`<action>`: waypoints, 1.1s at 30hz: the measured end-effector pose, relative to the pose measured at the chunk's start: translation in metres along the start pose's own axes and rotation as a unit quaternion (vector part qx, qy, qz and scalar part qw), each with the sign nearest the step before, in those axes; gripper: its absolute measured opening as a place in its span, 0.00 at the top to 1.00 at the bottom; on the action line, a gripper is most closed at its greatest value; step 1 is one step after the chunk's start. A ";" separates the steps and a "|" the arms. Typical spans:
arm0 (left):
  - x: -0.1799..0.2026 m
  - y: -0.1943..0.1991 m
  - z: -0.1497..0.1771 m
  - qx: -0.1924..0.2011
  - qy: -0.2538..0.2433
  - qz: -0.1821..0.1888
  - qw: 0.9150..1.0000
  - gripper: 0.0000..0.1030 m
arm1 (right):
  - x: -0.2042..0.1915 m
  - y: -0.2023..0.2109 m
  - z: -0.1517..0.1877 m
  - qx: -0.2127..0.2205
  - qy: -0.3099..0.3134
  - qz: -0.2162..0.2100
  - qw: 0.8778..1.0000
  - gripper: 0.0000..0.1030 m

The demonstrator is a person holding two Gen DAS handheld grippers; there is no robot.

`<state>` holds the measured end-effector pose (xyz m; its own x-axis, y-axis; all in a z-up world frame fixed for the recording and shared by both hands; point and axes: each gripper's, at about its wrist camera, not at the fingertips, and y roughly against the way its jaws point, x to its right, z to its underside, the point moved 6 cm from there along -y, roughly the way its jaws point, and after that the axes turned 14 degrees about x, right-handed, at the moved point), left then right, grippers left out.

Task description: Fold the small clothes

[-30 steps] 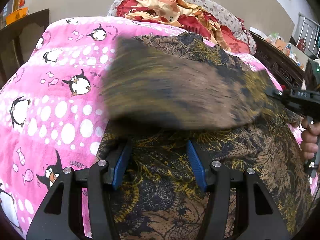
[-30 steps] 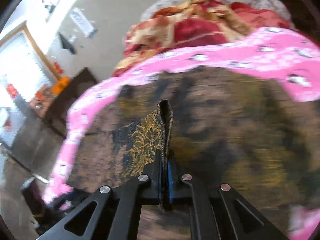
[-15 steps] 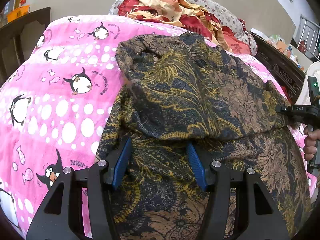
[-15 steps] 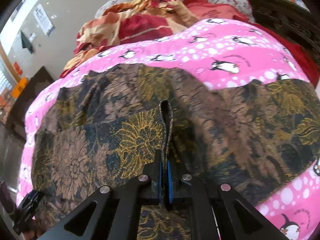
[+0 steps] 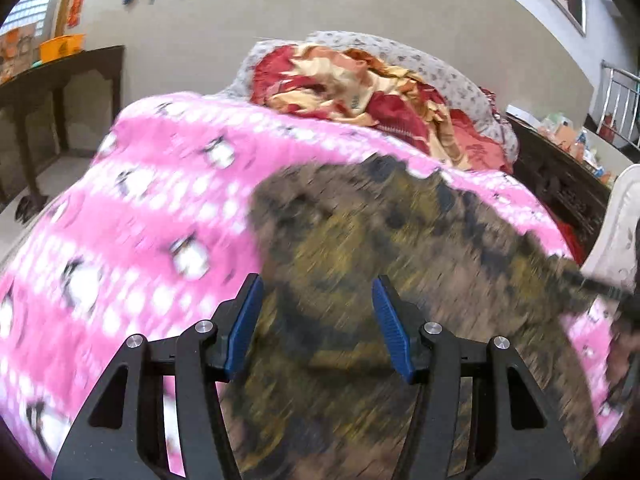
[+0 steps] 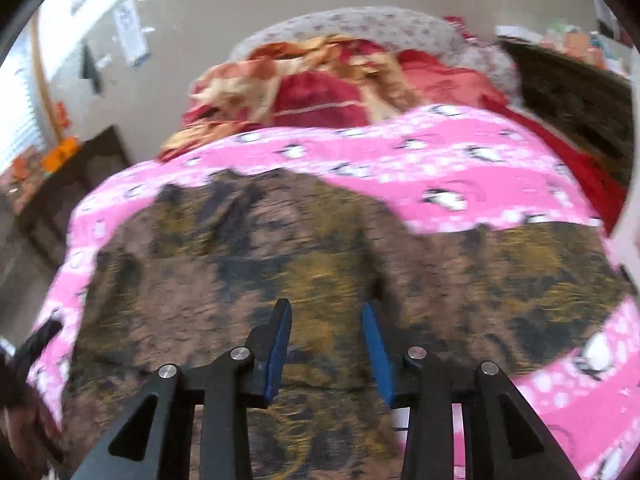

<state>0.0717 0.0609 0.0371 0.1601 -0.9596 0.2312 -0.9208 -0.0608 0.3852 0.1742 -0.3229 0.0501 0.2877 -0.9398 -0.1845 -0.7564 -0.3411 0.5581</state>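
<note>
A dark cloth with a gold and brown flower pattern [image 5: 400, 280] lies spread on a pink blanket with penguins [image 5: 140, 220]. The blanket covers a bed. Both pictures are blurry, so the small parts of the pattern are hard to see.

No box or basket shows close by. The only thing like one is an orange tub [image 5: 60, 46] far off on a dark side table [image 5: 60, 92] by the wall — I cannot tell what is in it.

The left gripper [image 5: 318, 320] hangs over the near part of the cloth. Its two blue pads stand apart and nothing is pinched between them; the cloth lies under them and beyond them.

The right gripper [image 6: 326, 344] is over the cloth [image 6: 260, 272] too. Its jaws have just been opening, and now there is a clear gap between the blue pads. The cloth lies flat under that gap, not held. In the left view the right gripper pokes in as a dark bar at the right edge, over the far side of the cloth.

At the head of the bed sits a heap of red and cream bedding [image 6: 320, 84] on a grey flowered pillow [image 6: 360, 24] — well apart from the cloth.
</note>
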 end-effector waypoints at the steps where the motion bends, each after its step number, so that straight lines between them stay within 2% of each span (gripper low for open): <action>1: 0.009 -0.013 -0.006 -0.008 0.002 0.016 1.000 0.45 | -0.008 -0.002 0.004 -0.004 0.005 -0.013 1.000 0.67; 3: 0.017 -0.033 -0.005 -0.021 -0.003 0.021 1.000 0.45 | -0.023 -0.018 0.010 -0.013 0.009 -0.023 1.000 0.68; 5: 0.014 -0.059 0.010 -0.051 -0.018 -0.001 0.999 0.45 | -0.023 -0.036 0.026 -0.035 0.013 -0.008 0.999 0.68; 7: 0.000 -0.088 0.039 -0.110 -0.031 -0.034 0.993 0.45 | -0.008 -0.057 0.052 -0.085 0.006 0.022 0.996 0.68; 8: -0.005 -0.091 0.044 -0.103 -0.036 -0.034 0.993 0.45 | -0.004 -0.060 0.059 -0.089 -0.004 0.019 0.996 0.69; 9: -0.004 -0.088 0.040 -0.098 -0.033 -0.029 0.994 0.45 | -0.003 -0.056 0.056 -0.071 -0.012 0.011 0.997 0.69; 11: -0.004 -0.085 0.030 -0.106 -0.019 -0.031 0.994 0.45 | -0.006 -0.054 0.053 -0.085 -0.006 0.013 0.996 0.69; 13: -0.001 -0.079 0.012 -0.080 -0.004 -0.029 0.996 0.45 | -0.012 -0.053 0.045 -0.090 0.016 0.023 0.996 0.69; 16: 0.009 -0.083 -0.006 -0.063 -0.004 -0.031 0.997 0.45 | -0.024 -0.054 0.018 -0.050 0.011 0.030 0.998 0.68; 18: 0.013 -0.097 -0.004 -0.073 -0.013 -0.032 0.997 0.45 | -0.034 -0.063 0.002 -0.026 0.010 0.033 0.999 0.67; 21: 0.001 -0.128 0.019 -0.107 -0.027 -0.066 0.992 0.45 | -0.041 -0.087 -0.003 -0.024 0.003 0.026 0.999 0.67; 23: -0.002 -0.130 0.022 -0.092 -0.022 -0.059 0.994 0.44 | -0.039 -0.108 0.013 -0.036 0.025 0.036 0.998 0.65; 26: 0.000 -0.130 0.023 -0.090 -0.027 -0.060 0.994 0.43 | -0.038 -0.112 0.017 -0.021 0.038 0.055 0.998 0.57; 33: 0.001 -0.131 0.024 -0.093 -0.030 -0.059 0.994 0.40 | -0.034 -0.115 0.017 -0.021 0.036 0.060 0.997 0.54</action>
<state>0.1840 0.0611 -0.0343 0.2364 -0.9638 0.1232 -0.8148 -0.1276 0.5655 0.2417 -0.2524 -0.0217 0.2400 -0.9691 -0.0565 -0.7627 -0.2242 0.6067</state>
